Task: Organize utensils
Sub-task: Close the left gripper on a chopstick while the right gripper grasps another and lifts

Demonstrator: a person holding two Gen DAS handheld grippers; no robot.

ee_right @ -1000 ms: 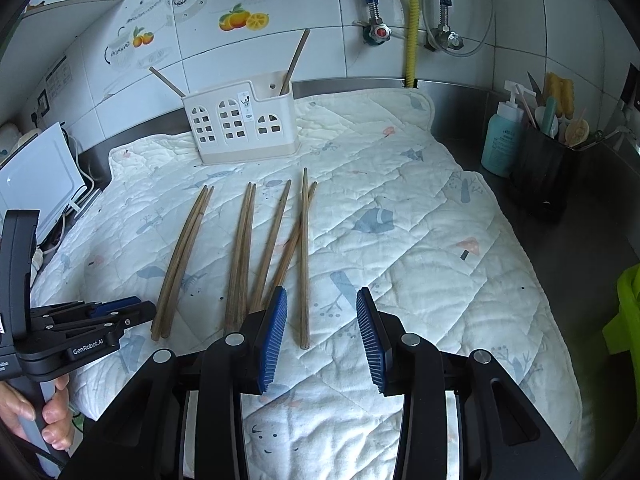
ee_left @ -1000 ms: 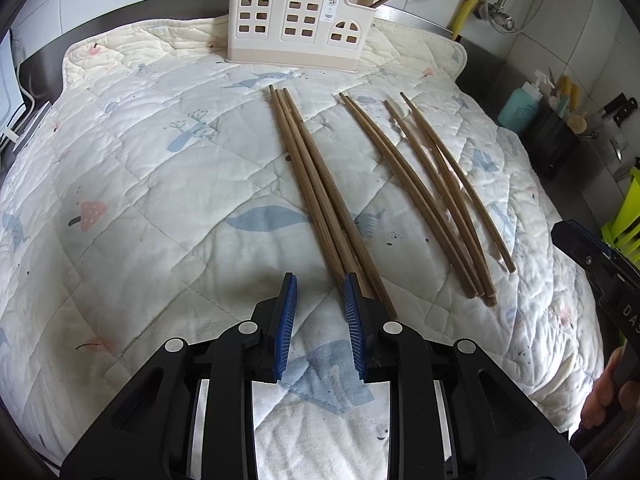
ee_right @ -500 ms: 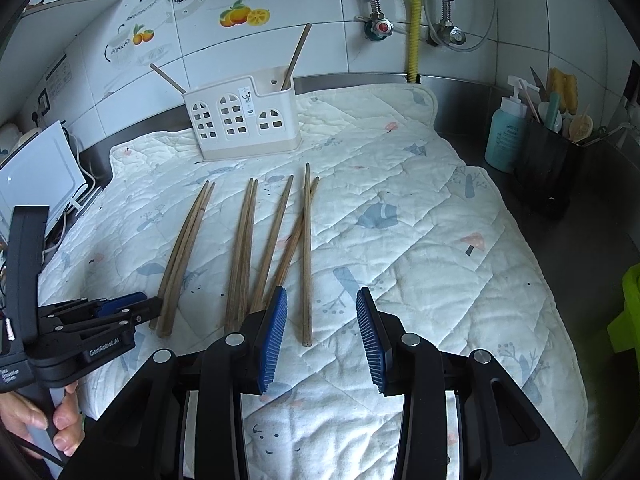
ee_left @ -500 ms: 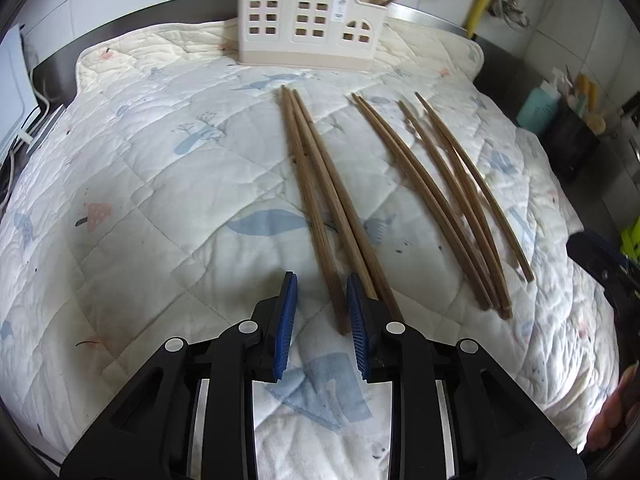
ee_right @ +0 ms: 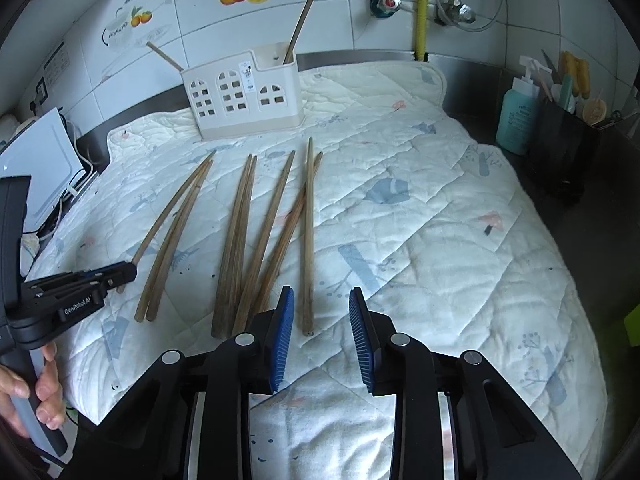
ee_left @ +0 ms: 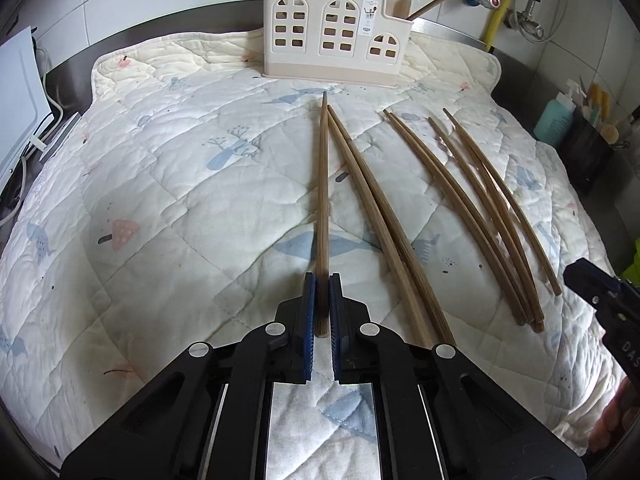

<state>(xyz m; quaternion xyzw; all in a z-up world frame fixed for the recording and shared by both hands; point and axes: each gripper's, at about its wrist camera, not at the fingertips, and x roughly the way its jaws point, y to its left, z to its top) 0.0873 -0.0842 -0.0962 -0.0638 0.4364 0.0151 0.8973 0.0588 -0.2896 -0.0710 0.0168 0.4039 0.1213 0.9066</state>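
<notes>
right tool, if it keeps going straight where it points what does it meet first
Probably the chopstick lying between the closing fingers of the right tool, its near end just inside the left finger; nothing is gripped yet. Under it is the quilt. Depth is hard to judge.

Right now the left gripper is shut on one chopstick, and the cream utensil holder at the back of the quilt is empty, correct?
Not quite. The left gripper is shut on one chopstick, but the cream utensil holder is not empty: the right wrist view shows two chopsticks standing in it, one at each end.
</notes>
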